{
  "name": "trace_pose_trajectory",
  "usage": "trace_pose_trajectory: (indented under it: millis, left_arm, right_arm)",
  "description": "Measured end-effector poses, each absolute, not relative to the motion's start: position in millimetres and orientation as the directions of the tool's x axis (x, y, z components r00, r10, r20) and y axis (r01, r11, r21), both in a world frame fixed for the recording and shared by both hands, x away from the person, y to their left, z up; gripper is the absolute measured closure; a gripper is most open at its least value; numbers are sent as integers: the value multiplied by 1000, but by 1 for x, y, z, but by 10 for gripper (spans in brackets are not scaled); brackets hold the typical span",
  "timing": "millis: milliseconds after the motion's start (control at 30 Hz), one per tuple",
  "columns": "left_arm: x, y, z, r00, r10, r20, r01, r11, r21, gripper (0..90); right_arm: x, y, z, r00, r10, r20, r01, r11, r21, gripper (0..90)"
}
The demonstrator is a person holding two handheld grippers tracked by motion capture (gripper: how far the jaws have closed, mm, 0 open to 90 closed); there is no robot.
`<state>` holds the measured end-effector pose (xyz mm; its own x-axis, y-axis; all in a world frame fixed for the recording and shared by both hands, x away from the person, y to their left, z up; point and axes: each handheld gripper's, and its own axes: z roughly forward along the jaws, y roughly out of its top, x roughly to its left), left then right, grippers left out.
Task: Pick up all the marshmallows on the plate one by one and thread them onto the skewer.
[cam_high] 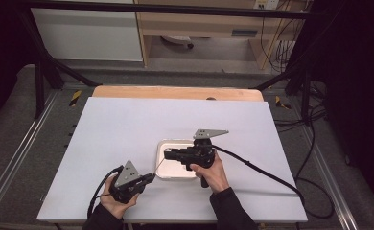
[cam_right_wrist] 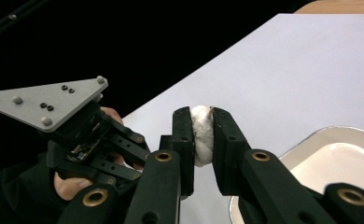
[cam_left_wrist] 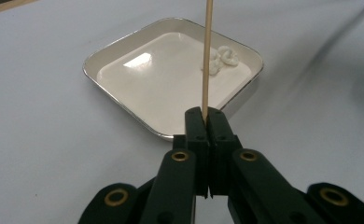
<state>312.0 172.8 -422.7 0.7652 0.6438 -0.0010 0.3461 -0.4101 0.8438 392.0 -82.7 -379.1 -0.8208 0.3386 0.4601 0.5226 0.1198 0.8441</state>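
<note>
My left gripper [cam_left_wrist: 207, 114] is shut on a thin wooden skewer [cam_left_wrist: 207, 51] that points up and away over a square metal tray [cam_left_wrist: 124, 49]. A few white soft pieces [cam_left_wrist: 223, 58] lie in the tray's far corner. In the high view the left gripper [cam_high: 152, 176] sits at the tray's [cam_high: 162, 173] front left, and the skewer [cam_high: 161, 165] slants toward the right gripper [cam_high: 167, 154] above the tray. My right gripper [cam_right_wrist: 201, 114] is shut on a white soft piece [cam_right_wrist: 201, 135], with the left gripper [cam_right_wrist: 77, 135] just beyond it.
A white board [cam_high: 127, 124] covers the wooden table [cam_high: 175, 92], with the tray near its front middle. Black cables [cam_high: 266, 175] trail off to the right. Metal frame rails [cam_high: 17, 153] run along both sides, and a cabinet [cam_high: 199, 28] stands behind.
</note>
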Motion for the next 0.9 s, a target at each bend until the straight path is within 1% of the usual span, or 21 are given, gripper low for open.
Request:
trace_pose_trajectory:
  millis: [133,267,467,767,900]
  left_arm:
    - [312,170,-422,764,645,1,344,-409,845,894]
    - [314,168,-423,766,642,-23,356,-396,846,894]
    - [315,165,-421,769,639,-22,351,-394,849,893]
    - [318,161,-421,763,644,-47,373,-380,847,893]
    - [319,160,-421,760,648,-52,377,-374,847,893]
  right_arm:
    - [392,-82,-380,-819,340,461,522,110,846,812]
    - [391,-82,-381,-815,348,463,526,111,843,812]
    - [390,-83,-385,-812,351,467,533,116,838,811]
    - [389,-82,-392,-801,372,469,541,114,833,809]
    - [389,-81,-393,-798,367,477,548,114,829,807]
